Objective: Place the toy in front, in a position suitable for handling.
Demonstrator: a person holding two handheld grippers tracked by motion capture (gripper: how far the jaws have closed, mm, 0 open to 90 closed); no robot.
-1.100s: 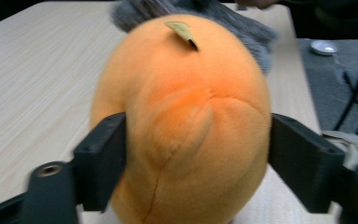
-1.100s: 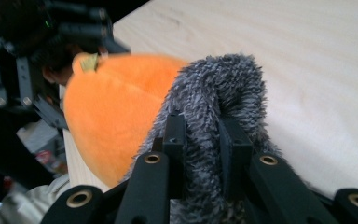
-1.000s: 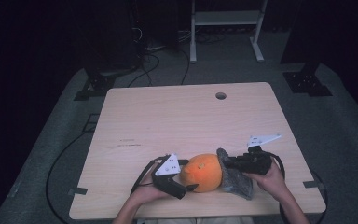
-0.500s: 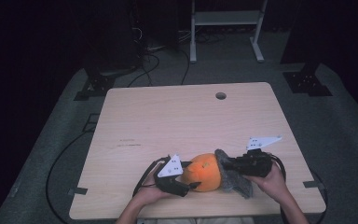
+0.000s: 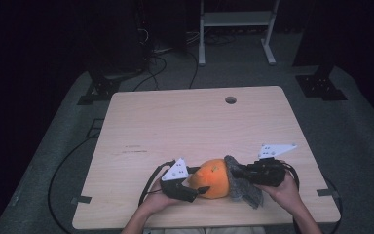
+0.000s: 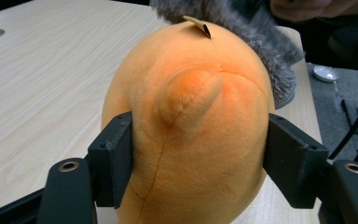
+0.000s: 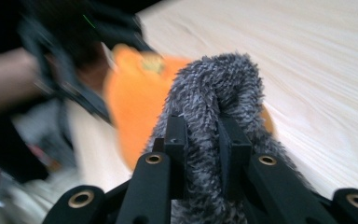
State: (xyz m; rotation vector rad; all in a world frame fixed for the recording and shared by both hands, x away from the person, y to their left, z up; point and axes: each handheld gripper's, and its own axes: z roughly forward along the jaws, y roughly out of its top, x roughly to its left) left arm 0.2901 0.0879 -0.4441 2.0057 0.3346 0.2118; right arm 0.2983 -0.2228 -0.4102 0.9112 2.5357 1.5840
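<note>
- Gripping from both sides, we hold 1 orange plush toy (image 5: 214,178) near the front edge of the surface (image 5: 195,122), between the 2 hands.
- Left gripper (image 5: 196,187): its jaws have just been closing, and in the left gripper view they press on both flanks of the toy's rounded orange body (image 6: 191,126), which fills the gap between them.
- Right gripper (image 5: 241,176): its jaws are nearly pressed together, pinching a fold of the grey fuzzy fabric (image 7: 214,107) that hangs at the toy's right side.
- Progress, as we judge it: both grips are made, orange part in the left gripper and grey part in the right. What is left appears to be pulling the 2 parts apart or drawing the grey cover along the body; the grey fabric touches the orange body, so that step is not yet done.
- High view: it gives the layout, with the toy resting low over the surface, well apart from the round hole (image 5: 231,100) near the far edge.
- Left gripper view: it adds a small orange nub (image 6: 191,93) and a seam on the body, plus a thin tag (image 6: 200,25) at the top.
- Right gripper view: it gives the pinch on the grey pile close up, with the orange body blurred behind.
</note>
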